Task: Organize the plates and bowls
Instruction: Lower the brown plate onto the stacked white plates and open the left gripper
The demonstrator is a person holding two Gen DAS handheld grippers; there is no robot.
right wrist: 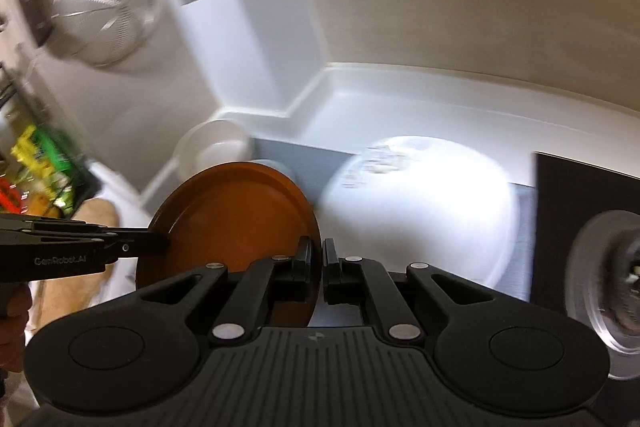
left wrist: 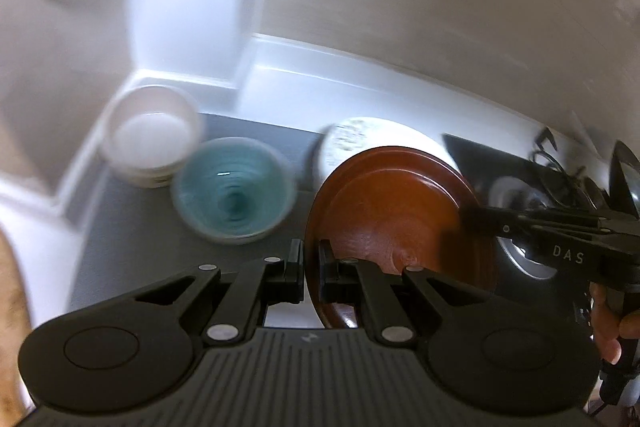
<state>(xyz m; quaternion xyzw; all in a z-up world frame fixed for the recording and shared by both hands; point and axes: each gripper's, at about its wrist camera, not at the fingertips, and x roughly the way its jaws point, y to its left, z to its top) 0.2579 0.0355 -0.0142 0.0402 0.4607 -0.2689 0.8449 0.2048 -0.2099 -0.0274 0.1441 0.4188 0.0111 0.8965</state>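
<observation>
White counter and pale wall filled the background of both wrist views, with a grey mat [left wrist: 120, 227] lying on the counter below the grippers.

Nearest to the cameras was the round reddish-brown plate [left wrist: 400, 211], which stood almost on its edge and was carried between both grippers. The left gripper [left wrist: 310, 263] was closed on the near rim of this plate, one finger on each face. The right gripper [right wrist: 316, 263] was also closed on the rim, at another place, so the plate hung between the two hands, with its flat faces turned sideways. In the left view the right gripper reached in from the right side and its tips lay against the plate's rim. Both views were blurred.

Beyond the left gripper and a little to its left stood a blue-green glazed bowl [left wrist: 234, 191] on the mat. Behind that bowl, further to the left and near the corner of the counter, was a stack of white bowls [left wrist: 150, 143]. Straight ahead of the grippers, behind the brown plate, lay a large white plate with a speckled pattern [right wrist: 420, 203], flat on the counter. To the right of it was a dark square surface with a round metal part [right wrist: 600, 283]; I could not tell what it was.

In my judgement the coming move depended on this: the white plate lay directly ahead and below the held plate, so the brown plate had to be turned from upright to flat before it could be stacked there.
</observation>
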